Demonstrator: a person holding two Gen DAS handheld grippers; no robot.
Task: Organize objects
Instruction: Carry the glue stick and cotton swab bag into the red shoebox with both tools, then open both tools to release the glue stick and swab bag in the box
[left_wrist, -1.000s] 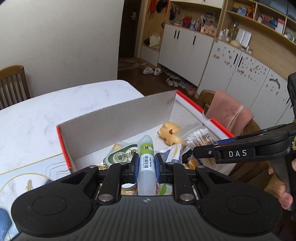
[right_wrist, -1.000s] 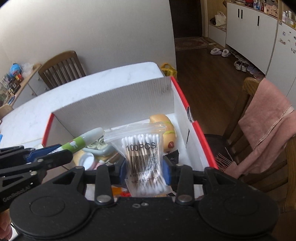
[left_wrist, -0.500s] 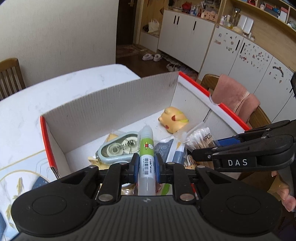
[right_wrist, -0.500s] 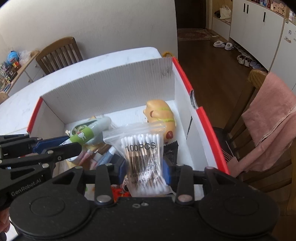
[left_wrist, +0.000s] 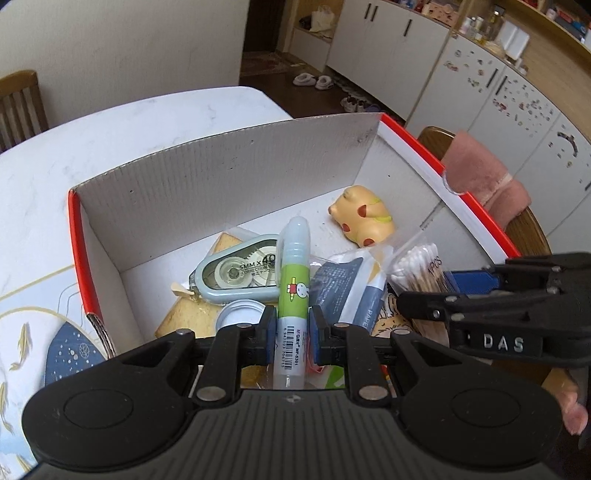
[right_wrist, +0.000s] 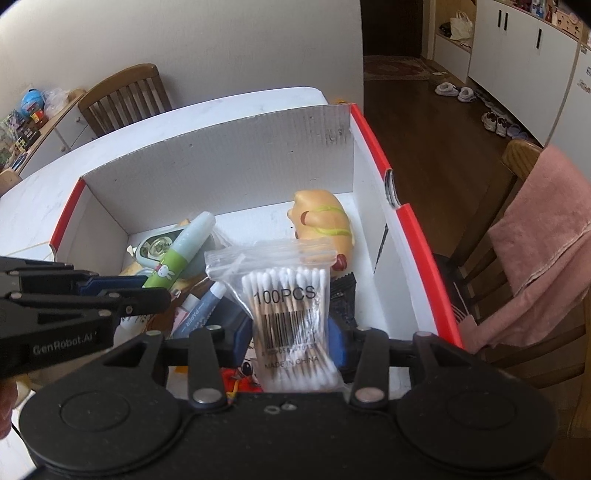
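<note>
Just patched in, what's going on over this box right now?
A person holds a gripper in each hand over the red-edged white cardboard box. The left gripper is clamped on a green-labelled correction pen with a pale cap, above the grey correction tape dispenser. The right gripper has the clear bag of cotton swabs between its jaws, which are opening. A yellow squishy toy already lies in the box.

Inside the box: one glue stick, one correction tape, one swab bag, one yellow toy, one round lid; beside it, two chairs.
</note>
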